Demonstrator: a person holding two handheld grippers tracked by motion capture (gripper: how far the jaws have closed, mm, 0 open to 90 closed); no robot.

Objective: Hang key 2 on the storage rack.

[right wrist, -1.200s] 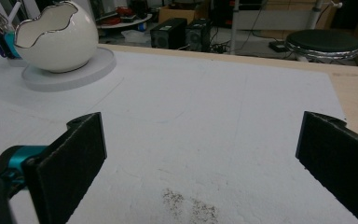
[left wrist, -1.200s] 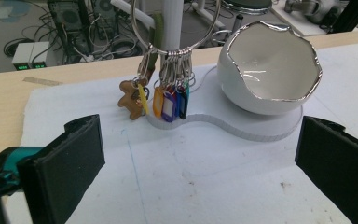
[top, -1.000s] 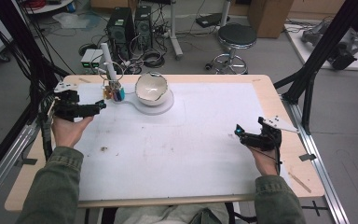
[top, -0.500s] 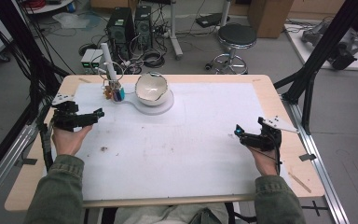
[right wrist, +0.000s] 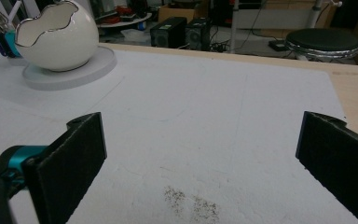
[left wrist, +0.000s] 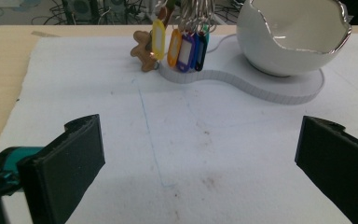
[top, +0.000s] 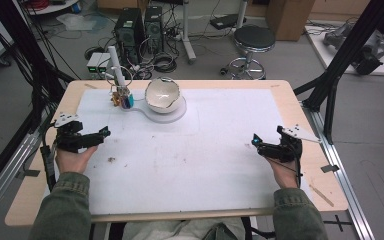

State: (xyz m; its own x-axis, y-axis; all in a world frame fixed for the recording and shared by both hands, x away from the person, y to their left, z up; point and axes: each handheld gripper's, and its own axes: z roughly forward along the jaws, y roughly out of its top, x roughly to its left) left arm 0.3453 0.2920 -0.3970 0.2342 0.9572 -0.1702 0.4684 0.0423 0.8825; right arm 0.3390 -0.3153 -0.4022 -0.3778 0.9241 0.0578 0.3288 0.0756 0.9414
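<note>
Tools wide open — left tool (top: 101, 133), right tool (top: 256, 144) — both empty, key tags (left wrist: 182, 46) ahead of left.

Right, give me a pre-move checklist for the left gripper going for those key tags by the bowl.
1. Left gripper open: ok, its fingers stand wide apart with nothing between them.
2. Key tags in sight ahead of it: ok, hanging in a coloured bunch at the end of the white base.
3. Path across the white mat to the tags: ok, nothing lies between.
4. Egg-shaped bowl out of the way: cannot tell, it sits on the same base close beside the tags.
5. How the tags are fastened at the top: cannot tell, the rings are cut off.
6. Right gripper clear of the work: ok, open at the far side.
</note>
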